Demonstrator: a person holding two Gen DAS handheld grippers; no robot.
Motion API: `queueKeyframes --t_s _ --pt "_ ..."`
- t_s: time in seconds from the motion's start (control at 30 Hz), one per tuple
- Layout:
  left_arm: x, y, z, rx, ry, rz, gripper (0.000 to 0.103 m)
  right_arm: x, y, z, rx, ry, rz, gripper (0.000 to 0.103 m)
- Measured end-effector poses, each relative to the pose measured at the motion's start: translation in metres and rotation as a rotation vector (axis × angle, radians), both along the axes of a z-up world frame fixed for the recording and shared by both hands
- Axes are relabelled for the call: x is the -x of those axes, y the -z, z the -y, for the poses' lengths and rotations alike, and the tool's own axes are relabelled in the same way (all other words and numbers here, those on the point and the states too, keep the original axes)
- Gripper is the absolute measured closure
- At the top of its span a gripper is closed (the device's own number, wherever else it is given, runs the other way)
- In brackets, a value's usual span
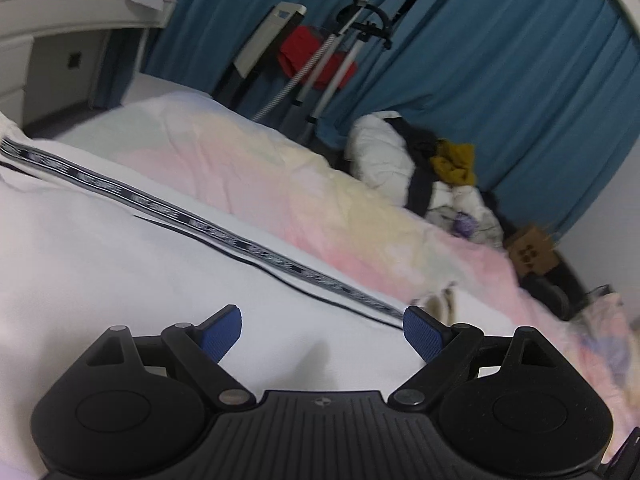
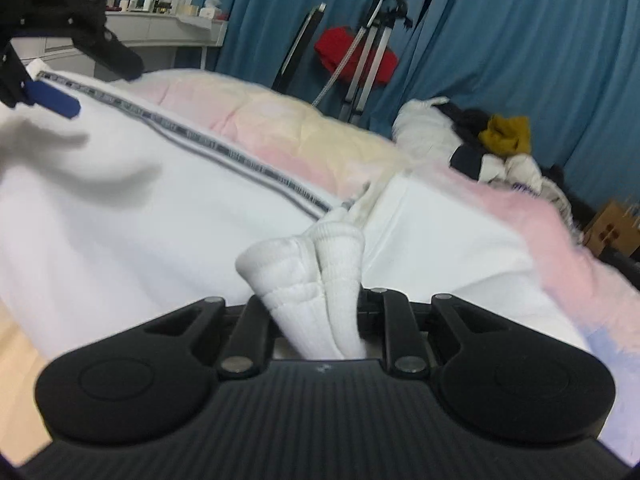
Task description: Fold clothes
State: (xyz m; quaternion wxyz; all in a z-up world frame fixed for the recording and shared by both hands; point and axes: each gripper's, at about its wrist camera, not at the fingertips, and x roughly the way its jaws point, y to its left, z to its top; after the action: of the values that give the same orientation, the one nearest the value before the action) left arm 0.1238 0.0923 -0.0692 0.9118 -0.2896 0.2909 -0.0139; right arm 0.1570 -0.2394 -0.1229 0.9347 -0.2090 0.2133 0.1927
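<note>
A white garment (image 1: 120, 260) with a black-and-white striped tape (image 1: 168, 212) along its side lies spread over a pastel quilt (image 1: 280, 184) on a bed. My left gripper (image 1: 322, 320) hovers just above the white cloth, open, with nothing between its blue pads. My right gripper (image 2: 316, 300) is shut on a bunched, ribbed white cuff (image 2: 304, 264) of the same garment (image 2: 140, 208), which stands up between its jaws. The striped tape (image 2: 224, 152) runs away to the upper left, where one of the left gripper's blue fingertips (image 2: 52, 98) shows above the cloth.
A pile of white, black and mustard clothes (image 1: 420, 168) sits at the bed's far end. Behind it stand a steamer stand with a red cloth (image 1: 316, 60) and blue curtains (image 1: 500, 80). A white dresser (image 1: 60, 20) is at left, and a cardboard box (image 1: 532, 248) sits on the floor at right.
</note>
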Motion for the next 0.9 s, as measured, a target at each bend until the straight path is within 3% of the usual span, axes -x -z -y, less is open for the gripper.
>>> queueKeyframes --t_s 0.07,0.17,0.3,0.57,0.77,0.83,0.9 --pt "-0.006 0.007 -0.005 0.139 0.08 -0.001 0.013 0.007 -0.012 -0.003 -0.025 0.017 0.022 0.083" --pt "-0.015 0.019 -0.002 0.281 0.187 0.003 0.013 0.017 -0.03 -0.003 -0.081 0.044 0.038 0.083" --pt "-0.04 0.039 0.017 0.441 0.299 -0.09 0.013 0.009 -0.038 0.001 -0.161 0.043 -0.014 0.083" --pt "-0.117 0.067 0.068 0.456 0.343 -0.177 0.014 0.008 -0.026 0.009 -0.215 -0.048 -0.074 0.083" --pt "-0.172 0.068 0.091 0.387 0.302 -0.182 0.021 0.017 -0.019 0.014 -0.261 -0.133 -0.048 0.083" --pt "-0.183 0.065 0.093 0.364 0.284 -0.199 0.033 0.021 -0.017 0.011 -0.256 -0.176 -0.015 0.083" --pt "-0.185 0.055 0.093 0.299 0.292 -0.186 0.056 0.026 -0.014 0.004 -0.225 -0.198 0.017 0.083"
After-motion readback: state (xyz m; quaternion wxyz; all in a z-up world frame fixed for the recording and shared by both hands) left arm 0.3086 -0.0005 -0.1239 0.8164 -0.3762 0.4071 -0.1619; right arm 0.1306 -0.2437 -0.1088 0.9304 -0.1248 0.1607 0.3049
